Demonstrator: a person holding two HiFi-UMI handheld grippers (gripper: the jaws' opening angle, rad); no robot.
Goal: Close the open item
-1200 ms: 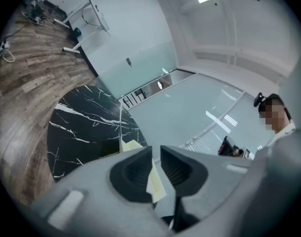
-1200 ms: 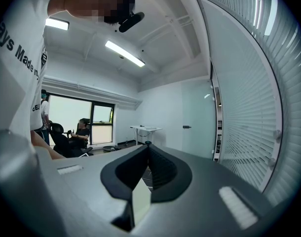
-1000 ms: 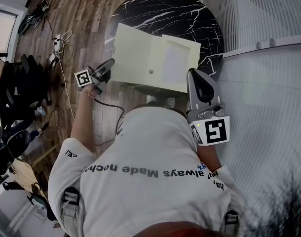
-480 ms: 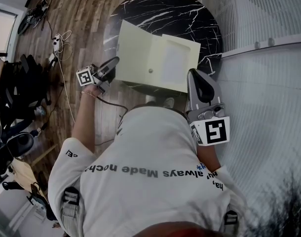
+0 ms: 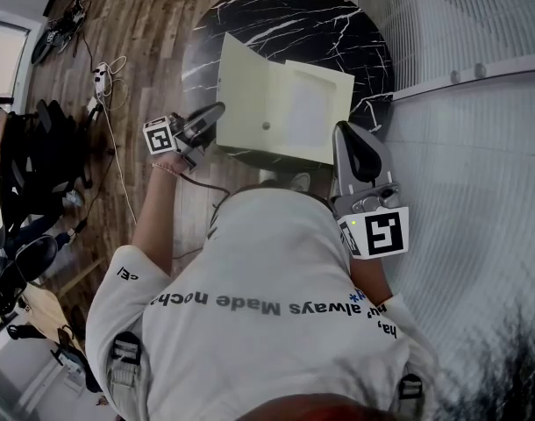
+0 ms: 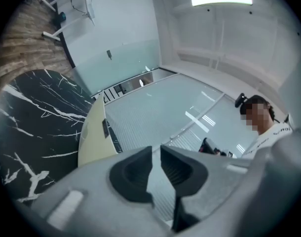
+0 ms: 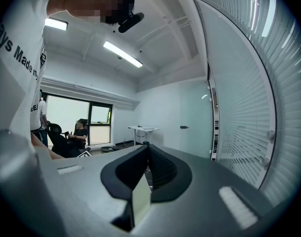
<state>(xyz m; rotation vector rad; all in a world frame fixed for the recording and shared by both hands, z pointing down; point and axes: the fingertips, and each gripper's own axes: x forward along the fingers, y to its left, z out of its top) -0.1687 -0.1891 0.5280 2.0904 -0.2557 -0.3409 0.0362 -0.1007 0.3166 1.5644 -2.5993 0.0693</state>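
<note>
Cabinet (image 5: 311,112) on the black table (image 5: 338,24) has its door (image 5: 243,95) swung open, and the left gripper (image 5: 217,112), jaws slightly apart, just narrowed and empty, should probably press flat on the door's outer face and sweep it shut, while the right gripper (image 5: 351,139) is pressed together

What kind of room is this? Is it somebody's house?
Probably an office or workroom, not a house. It has glass walls with blinds, long strip lights on the ceiling, and a black office chair near a big window. A power strip lies on the wood floor.
</note>
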